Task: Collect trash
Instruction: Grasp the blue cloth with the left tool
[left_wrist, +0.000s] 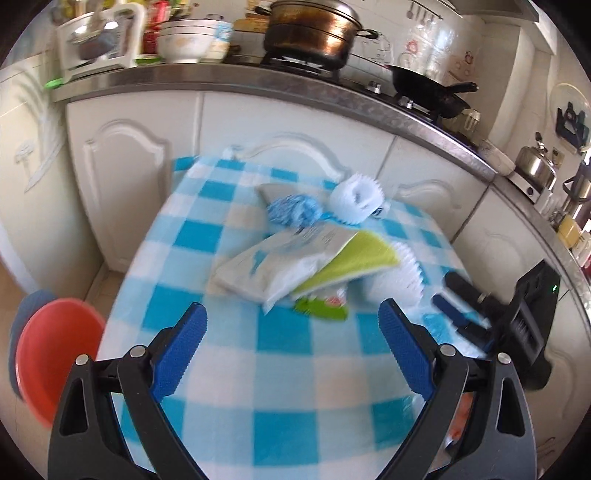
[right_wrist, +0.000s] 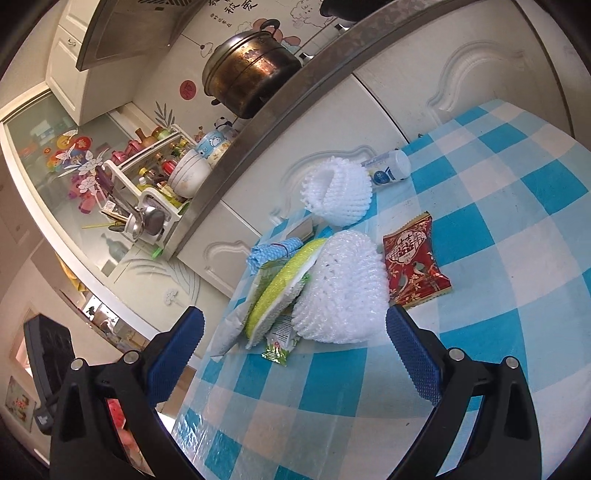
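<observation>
Blue ridged pads of the left gripper (left_wrist: 291, 325) stand spread and empty over the checked tablecloth (left_wrist: 280, 384); beyond them lies the trash pile (left_wrist: 295, 258), a white pouch under a lime sponge. A red bowl (left_wrist: 55, 354) sits left of the cloth.

Right gripper (right_wrist: 295, 332) gapes wide, empty, just short of the knobbly white foam net (right_wrist: 343, 288); a red wrapper (right_wrist: 413, 266) lies right of it.

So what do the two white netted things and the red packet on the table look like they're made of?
Both white nets look like soft matte foam mesh, with an open, knobbly lattice. The red packet looks like glossy printed plastic film, crinkled with crimped ends.
</observation>
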